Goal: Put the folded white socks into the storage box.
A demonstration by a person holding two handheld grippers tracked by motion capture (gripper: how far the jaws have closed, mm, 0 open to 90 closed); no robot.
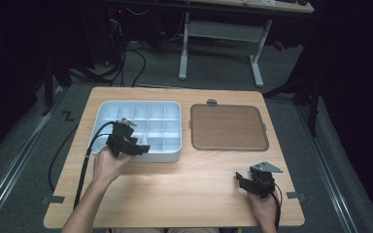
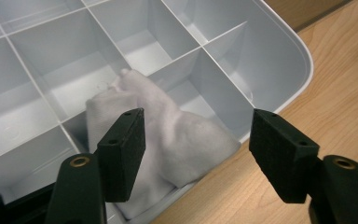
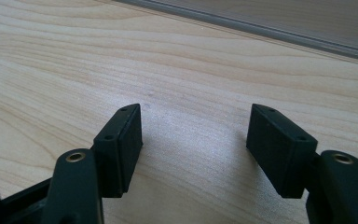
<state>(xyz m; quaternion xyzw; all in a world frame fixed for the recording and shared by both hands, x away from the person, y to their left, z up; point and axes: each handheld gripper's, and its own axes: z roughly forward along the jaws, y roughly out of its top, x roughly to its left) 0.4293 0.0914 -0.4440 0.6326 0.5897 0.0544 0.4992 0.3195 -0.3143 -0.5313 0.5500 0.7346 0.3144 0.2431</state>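
In the high view, at the left of centre, the left claw (image 1: 137, 145) hangs over the near edge of the pale grey plastic organiser tray with a grid of square compartments (image 1: 172, 154). In the left gripper view its jaws stand wide apart with nothing pressed between the pads; the small white fleecy cloth (image 2: 168, 135) lies below them, crumpled into a near-corner compartment of the tray (image 2: 279, 56) and spilling over 1 divider into the next cell.

The cloth looks soft, limp and very light, with a napped, matte surface that should give the foam pads good grip. I judge it will sag and unfold when lifted, so the best hold is the raised ridge of folds at its middle, pinched from above, not a flat edge lying against a wall. Nothing about it is fragile or slippery. The tray is stiff, smooth and slightly glossy, with thin upright dividers and rounded corners; the jaws could catch on those dividers.

Further right on the light wooden counter (image 1: 184, 194) lies a brown rectangular mat with a grey rim and rounded corners (image 1: 228, 127), flat and matte. At the lower right, the right claw (image 1: 245, 182) rests low over bare wood, jaws open and empty, the grain fine and faintly shiny beneath.
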